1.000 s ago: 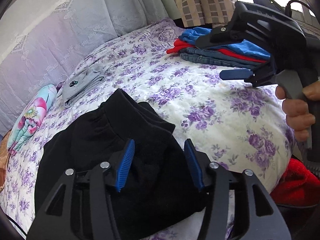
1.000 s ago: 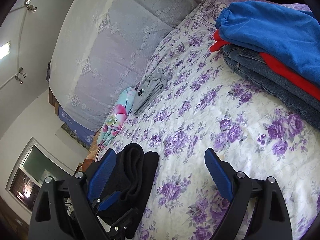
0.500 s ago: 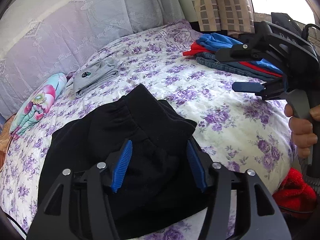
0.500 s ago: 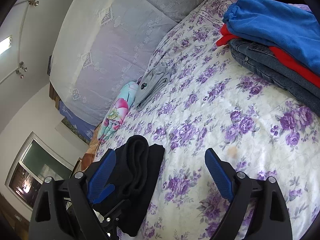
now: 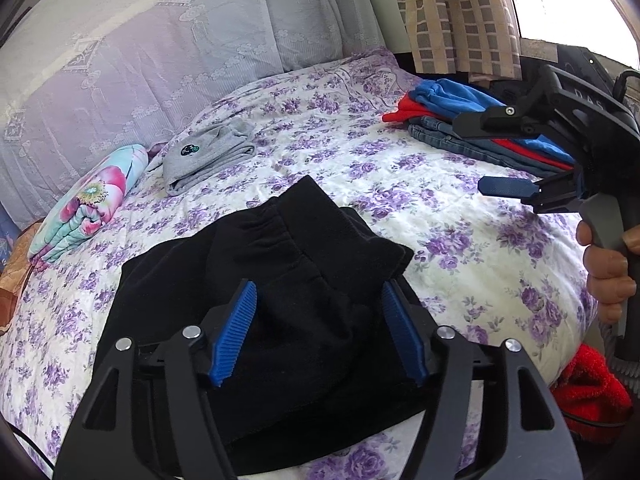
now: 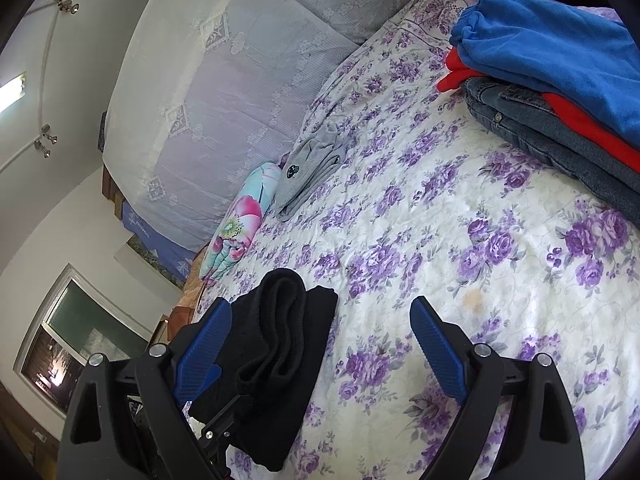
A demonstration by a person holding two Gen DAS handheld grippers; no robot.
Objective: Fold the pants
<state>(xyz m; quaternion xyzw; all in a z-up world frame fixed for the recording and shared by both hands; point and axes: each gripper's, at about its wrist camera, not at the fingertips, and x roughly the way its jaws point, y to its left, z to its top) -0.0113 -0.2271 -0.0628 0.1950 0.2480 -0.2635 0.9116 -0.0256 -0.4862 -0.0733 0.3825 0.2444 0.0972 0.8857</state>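
Observation:
The black pants (image 5: 280,292) lie folded in a thick bundle on the floral bedspread (image 5: 360,168) near the bed's front edge. My left gripper (image 5: 320,332) is open, its blue pads either side of the bundle's near part, gripping nothing. The pants also show in the right wrist view (image 6: 280,352) at lower left. My right gripper (image 6: 320,344) is open and empty, hovering above the bedspread (image 6: 440,240) to the right of the pants. It shows in the left wrist view (image 5: 516,160) at the right, held by a hand.
A stack of folded blue, red and denim clothes (image 5: 460,120) sits at the far right of the bed (image 6: 560,80). A grey folded garment (image 5: 208,156) and a flowered roll (image 5: 88,204) lie at the far left. A red cloth (image 5: 588,392) hangs below the bed's edge.
My left gripper has pulled back and tilted up slightly over the pants. The right gripper has drifted back toward the right, away from the clothes stack. The pants have not moved.

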